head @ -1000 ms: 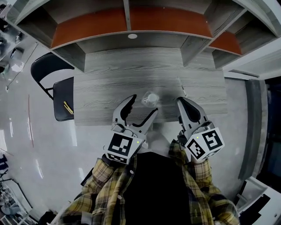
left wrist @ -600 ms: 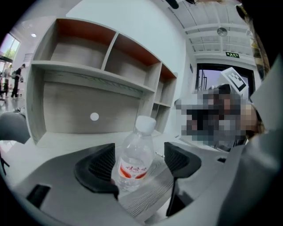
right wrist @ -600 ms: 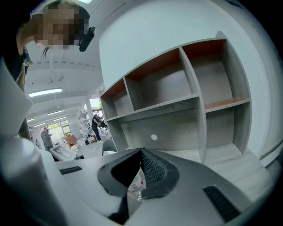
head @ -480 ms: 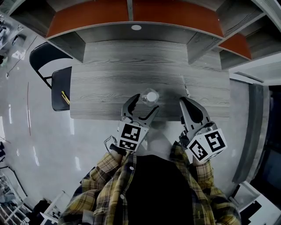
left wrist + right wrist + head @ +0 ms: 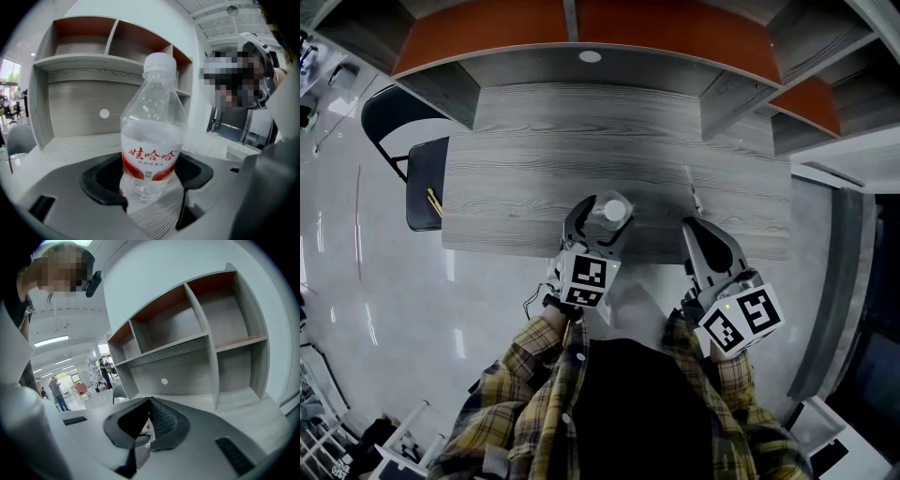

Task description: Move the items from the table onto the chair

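A person in a yellow plaid shirt holds both tools over the near edge of the grey wood-grain counter. The left gripper is spread wide, its jaws just opened, either side of an upright clear plastic water bottle with a red-and-white label and white cap, without squeezing it. The right gripper is pressed together with nothing in it. Just beyond it a thin pale stick lies on the counter. At the counter's left end stands a black chair with a slim yellow object on its seat. Grey shelving rises behind.
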